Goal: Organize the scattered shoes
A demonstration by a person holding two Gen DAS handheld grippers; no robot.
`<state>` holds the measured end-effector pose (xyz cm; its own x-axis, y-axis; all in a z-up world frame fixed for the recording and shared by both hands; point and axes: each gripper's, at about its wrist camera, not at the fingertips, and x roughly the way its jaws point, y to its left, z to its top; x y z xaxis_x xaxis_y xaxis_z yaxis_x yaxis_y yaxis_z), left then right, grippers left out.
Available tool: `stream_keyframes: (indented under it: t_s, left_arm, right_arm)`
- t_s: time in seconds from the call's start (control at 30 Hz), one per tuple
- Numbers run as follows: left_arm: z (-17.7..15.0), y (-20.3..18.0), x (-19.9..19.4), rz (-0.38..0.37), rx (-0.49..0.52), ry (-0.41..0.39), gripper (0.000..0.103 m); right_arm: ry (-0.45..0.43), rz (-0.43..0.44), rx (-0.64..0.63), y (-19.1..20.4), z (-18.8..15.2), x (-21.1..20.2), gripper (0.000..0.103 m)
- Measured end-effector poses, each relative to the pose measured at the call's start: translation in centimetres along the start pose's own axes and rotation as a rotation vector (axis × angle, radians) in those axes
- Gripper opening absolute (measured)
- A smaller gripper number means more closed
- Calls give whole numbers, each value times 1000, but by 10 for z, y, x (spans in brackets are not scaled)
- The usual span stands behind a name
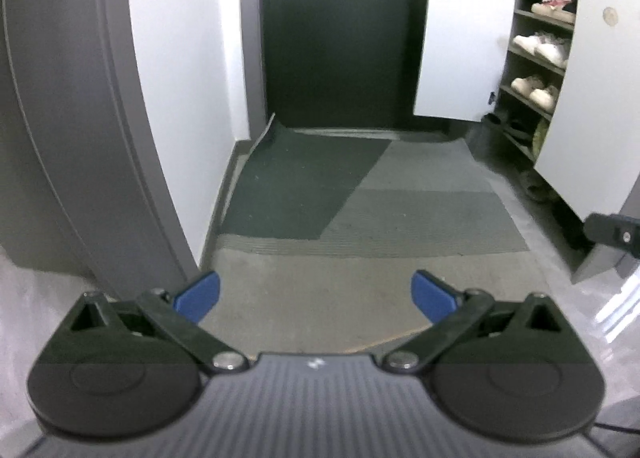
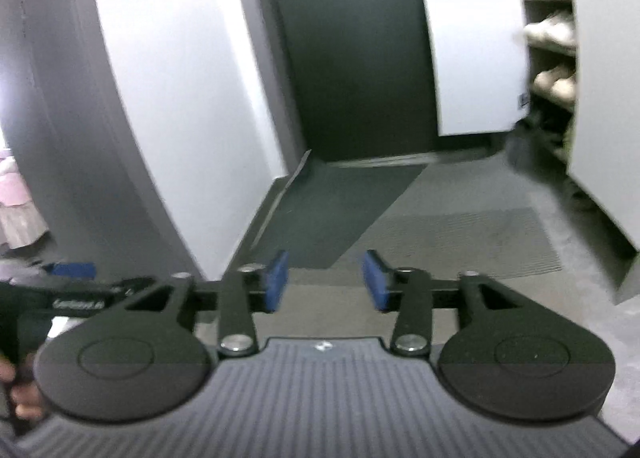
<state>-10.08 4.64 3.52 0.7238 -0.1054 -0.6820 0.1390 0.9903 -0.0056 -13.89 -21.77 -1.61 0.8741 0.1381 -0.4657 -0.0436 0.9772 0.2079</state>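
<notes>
Both tools empty above the entry mat; shoes sit on the cabinet shelves.

My left tool (image 1: 316,294) gapes wide and my right tool (image 2: 325,284) is parted narrower, neither holding anything. Pale pairs of shoes (image 1: 544,46) lie on the dark shelves of the open white-doored shoe cabinet (image 1: 532,58), more, darker, at its foot. Risk: the near white door (image 1: 592,98) could snag my right tool. No writing is readable.

The right gripper (image 2: 325,282) hangs empty, blue-padded fingers (image 2: 276,282) parted, above a grey ribbed floor mat (image 2: 460,238); pale shoes (image 2: 550,30) fill the open white-doored cabinet (image 2: 480,38).
</notes>
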Motion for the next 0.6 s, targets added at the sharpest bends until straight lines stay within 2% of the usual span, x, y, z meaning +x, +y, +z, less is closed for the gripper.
stream_keyframes:
  t_s: [0.03, 0.13, 0.2, 0.6]
  left_arm:
    - [-1, 0, 0, -3, -8, 5, 103]
    - [1, -2, 4, 1, -3, 11, 103]
    - [0, -3, 3, -2, -2, 15, 103]
    - [-1, -4, 12, 30, 8, 25, 103]
  right_arm:
    - [5, 4, 5, -1, -1, 1, 65]
    - [-1, 26, 19, -2, -2, 3, 94]
    - [-23, 10, 42, -6, -3, 3, 94]
    - [1, -41, 33, -9, -6, -3, 94]
